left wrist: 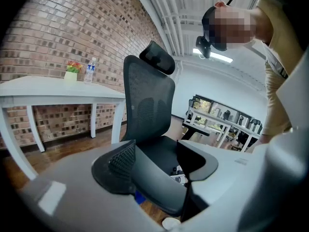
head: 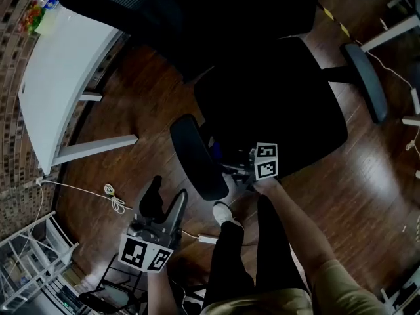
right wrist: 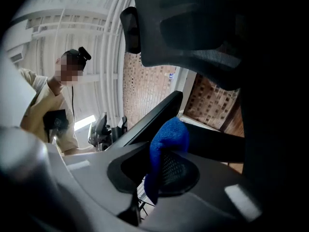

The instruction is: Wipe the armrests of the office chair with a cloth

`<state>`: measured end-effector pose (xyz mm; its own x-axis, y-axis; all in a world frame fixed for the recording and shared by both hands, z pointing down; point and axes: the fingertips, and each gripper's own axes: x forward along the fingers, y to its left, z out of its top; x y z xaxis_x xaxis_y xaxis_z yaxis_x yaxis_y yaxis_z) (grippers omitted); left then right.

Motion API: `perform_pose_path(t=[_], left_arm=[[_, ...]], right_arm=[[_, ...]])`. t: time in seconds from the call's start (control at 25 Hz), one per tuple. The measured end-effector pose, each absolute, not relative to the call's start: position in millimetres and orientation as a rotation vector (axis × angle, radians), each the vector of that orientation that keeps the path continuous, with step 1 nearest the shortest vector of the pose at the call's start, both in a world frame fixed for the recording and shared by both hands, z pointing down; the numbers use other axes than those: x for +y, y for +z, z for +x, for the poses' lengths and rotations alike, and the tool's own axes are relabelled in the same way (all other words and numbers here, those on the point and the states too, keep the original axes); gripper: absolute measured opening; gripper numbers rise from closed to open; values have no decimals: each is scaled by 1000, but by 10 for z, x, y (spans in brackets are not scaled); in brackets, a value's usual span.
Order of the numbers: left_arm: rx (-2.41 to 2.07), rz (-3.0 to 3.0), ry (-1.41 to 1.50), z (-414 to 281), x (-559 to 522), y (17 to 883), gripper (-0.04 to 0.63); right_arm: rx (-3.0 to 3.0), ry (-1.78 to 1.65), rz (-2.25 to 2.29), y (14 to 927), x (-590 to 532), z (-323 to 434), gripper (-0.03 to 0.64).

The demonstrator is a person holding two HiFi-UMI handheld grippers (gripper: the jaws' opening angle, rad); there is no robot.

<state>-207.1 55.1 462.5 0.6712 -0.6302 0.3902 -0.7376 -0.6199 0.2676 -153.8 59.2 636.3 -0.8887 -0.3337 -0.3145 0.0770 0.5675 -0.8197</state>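
A black office chair [head: 275,104] fills the middle of the head view, with its left armrest [head: 197,156] near me and its right armrest [head: 366,81] at the far right. My right gripper [head: 237,174] reaches in beside the left armrest, shut on a blue cloth [right wrist: 166,144]. In the right gripper view the top of the cloth lies against the dark armrest [right wrist: 154,117], seen from beneath. My left gripper [head: 164,199] hangs lower left of that armrest, open and holding nothing. The left gripper view looks past its jaws at the armrest [left wrist: 154,178] and the mesh backrest [left wrist: 147,105].
A white table [head: 59,77] stands at the left by a brick wall, with a bottle and flowers [head: 39,8] on it. A white cable [head: 115,199] lies on the wood floor. A wire rack [head: 33,261] is bottom left. My shoe [head: 223,212] is under the armrest.
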Motion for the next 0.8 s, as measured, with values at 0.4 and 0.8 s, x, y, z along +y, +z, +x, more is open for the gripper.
perform_pose_path(t=[0.4, 0.8], left_arm=[[-1057, 2511, 253, -2095, 635, 3988, 259], [-1134, 2652, -24, -2094, 773, 2062, 252]], right_arm=[[2347, -1176, -506, 4721, 630, -508, 35], [2520, -517, -725, 1468, 873, -637, 37]])
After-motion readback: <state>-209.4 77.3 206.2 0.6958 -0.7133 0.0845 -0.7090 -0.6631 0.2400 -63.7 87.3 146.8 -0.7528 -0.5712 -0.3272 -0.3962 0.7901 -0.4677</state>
